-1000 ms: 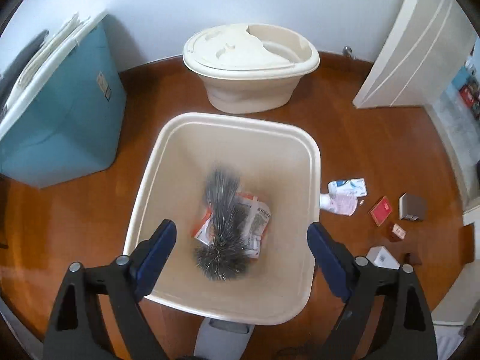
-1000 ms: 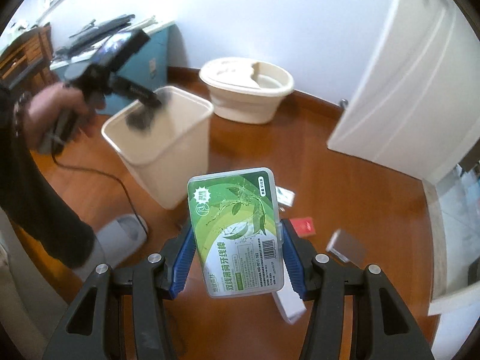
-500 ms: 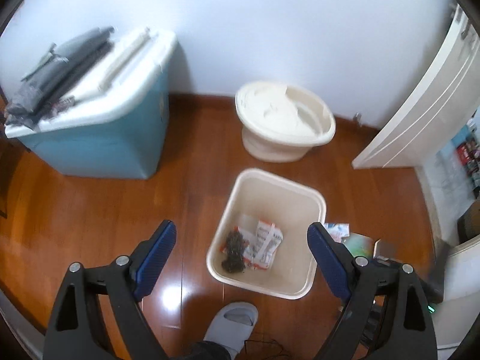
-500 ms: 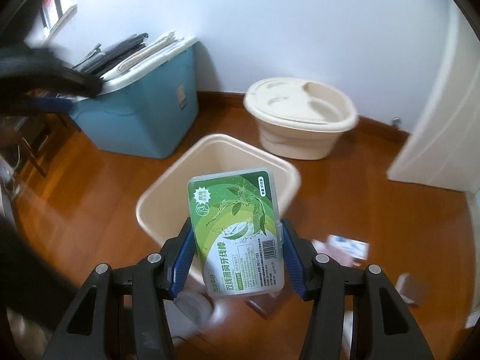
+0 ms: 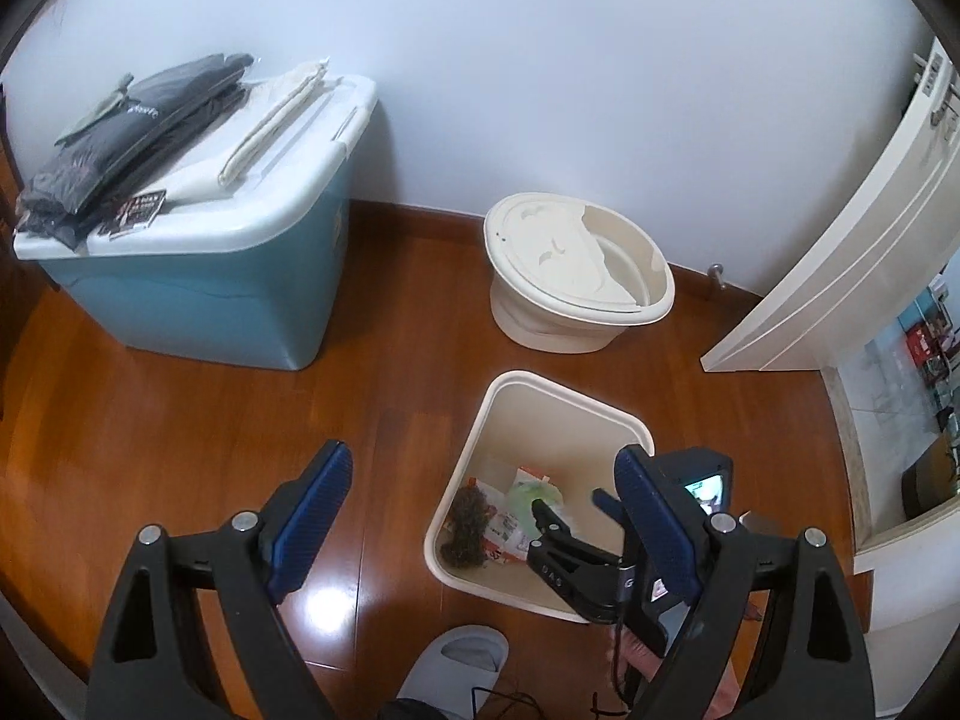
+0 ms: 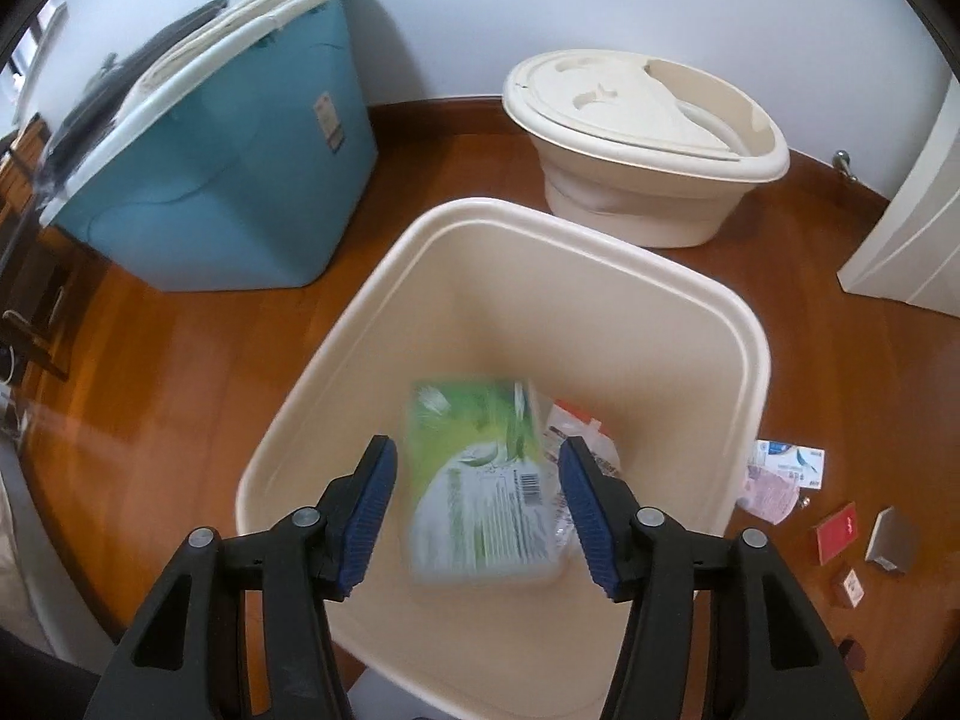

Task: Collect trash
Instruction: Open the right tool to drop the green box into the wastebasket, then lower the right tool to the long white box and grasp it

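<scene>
Two claws are in the room, and both stand spread wide with nothing pinched. The right gripper [image 6: 477, 516] hangs just over the cream bin [image 6: 690, 282], and its jaws have just been opening. The green box [image 6: 486, 486] shows between them, blurry, with neither pad pressing on it, so I think it is dropping into the bin. It lies below the claw, with its long side running from near to far. More trash waits on the wood floor [image 6: 180, 372] to the right of the bin: a white and blue packet [image 6: 789, 459], a pink wrapper [image 6: 771, 495], a red card [image 6: 836, 534], a grey box [image 6: 894, 546] and a small brown box [image 6: 849, 585]. The right claw is the nearer one to these, so I guess it should swing right for the next pick. The left gripper [image 5: 480, 516] hangs higher, over bare floor to the left of the bin. Its view shows the dark fuzzy clump [image 5: 468, 522] low in the bin beside the wrappers, which the right view hides behind the green box. The right view shows the floor trash, which the left view cannot show because its own finger and the other tool are in the way.
</scene>
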Demonstrator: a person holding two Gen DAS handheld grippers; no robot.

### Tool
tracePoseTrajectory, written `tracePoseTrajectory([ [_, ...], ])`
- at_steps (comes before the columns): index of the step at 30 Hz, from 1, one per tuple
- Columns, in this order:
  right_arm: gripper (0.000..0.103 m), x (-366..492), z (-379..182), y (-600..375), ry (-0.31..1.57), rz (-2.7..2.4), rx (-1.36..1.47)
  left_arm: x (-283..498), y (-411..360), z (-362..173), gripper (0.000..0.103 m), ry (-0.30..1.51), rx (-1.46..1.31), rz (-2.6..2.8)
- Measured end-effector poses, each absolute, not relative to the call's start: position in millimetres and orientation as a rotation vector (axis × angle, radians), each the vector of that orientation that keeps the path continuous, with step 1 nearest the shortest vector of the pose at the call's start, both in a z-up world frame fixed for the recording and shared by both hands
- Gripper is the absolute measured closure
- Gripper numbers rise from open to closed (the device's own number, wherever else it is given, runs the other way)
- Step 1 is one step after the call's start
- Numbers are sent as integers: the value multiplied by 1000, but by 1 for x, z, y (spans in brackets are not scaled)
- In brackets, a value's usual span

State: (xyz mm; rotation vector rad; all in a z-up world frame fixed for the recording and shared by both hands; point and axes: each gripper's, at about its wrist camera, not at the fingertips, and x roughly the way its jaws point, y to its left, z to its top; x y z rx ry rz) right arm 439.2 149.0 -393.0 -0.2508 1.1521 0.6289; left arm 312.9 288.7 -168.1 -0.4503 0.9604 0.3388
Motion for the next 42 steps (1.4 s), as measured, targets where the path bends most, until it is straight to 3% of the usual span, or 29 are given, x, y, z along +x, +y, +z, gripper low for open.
tracePoseTrajectory([
  [2,28,440,-394,146,1151,616,-248,313,290,-170,13,966,-464,338],
  [8,27,420,-364,112,1133,630,-314,316,282,-174,13,988,-468,306],
  [14,23,408,-319,-25,1077,584,-507,331,200,-180,13,1016,-349,181],
  [16,15,407,-322,-86,1071,541,-545,335,166,-186,13,1017,-309,149],
  [20,13,408,-367,-188,1150,510,-556,347,84,-227,13,1063,-225,99],
  [23,13,406,-433,-242,1250,512,-625,355,49,-263,13,1108,-215,93],
  [31,13,417,-584,-286,1418,593,-707,366,-20,-363,13,1188,-103,52],
  [42,16,441,-644,-273,1458,675,-694,356,-40,-451,13,1325,-14,66],
])
